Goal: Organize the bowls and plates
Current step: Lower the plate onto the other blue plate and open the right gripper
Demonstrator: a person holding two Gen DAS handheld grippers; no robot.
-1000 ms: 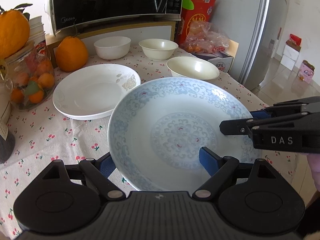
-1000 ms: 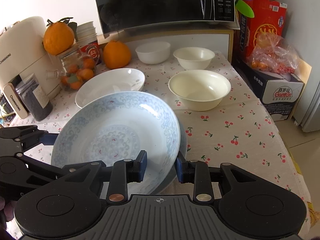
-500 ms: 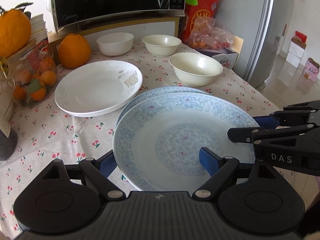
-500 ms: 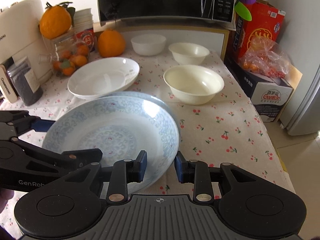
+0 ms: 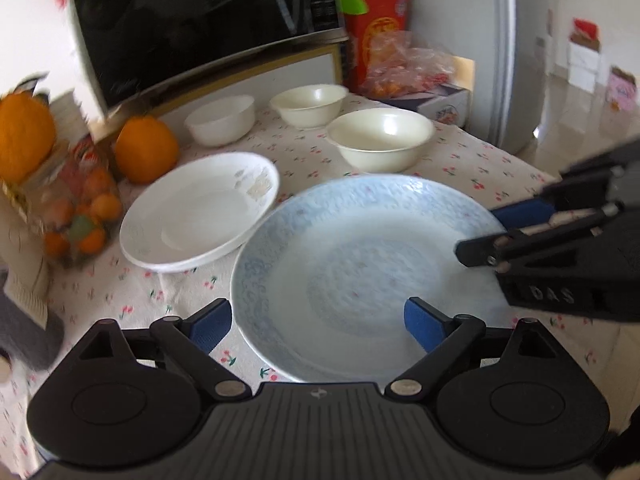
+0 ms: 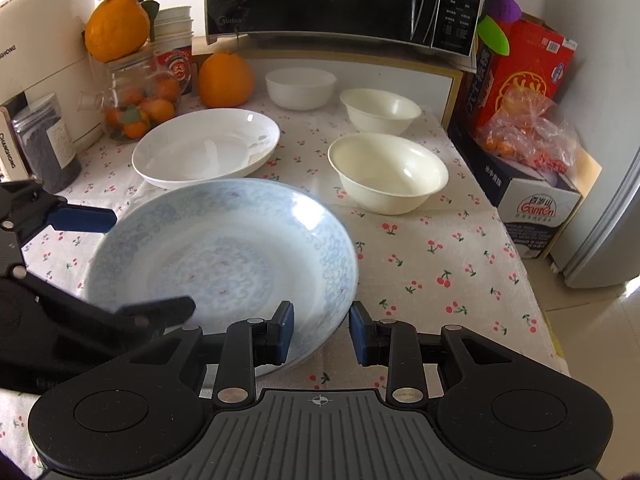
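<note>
A blue-patterned plate [image 6: 224,256] lies on the cherry-print tablecloth [image 6: 440,264] near the table's front edge, its rim just beside a plain white plate [image 6: 206,148] behind it. The left gripper [image 5: 318,320] straddles the patterned plate's near-left rim with its jaws opening, one blue pad [image 5: 210,326] outside the rim and the other over the plate's inside; neither pad appears to press on it, though that view is blurred. The right gripper [image 6: 320,332] stands at the plate's near-right rim, jaws fairly narrow, the rim between its pads with a gap showing on the outer side. Three bowls sit farther back: a large cream bowl [image 6: 388,174], a smaller cream bowl [image 6: 380,110] and a white bowl [image 6: 301,88], below a black microwave [image 6: 340,0].
</note>
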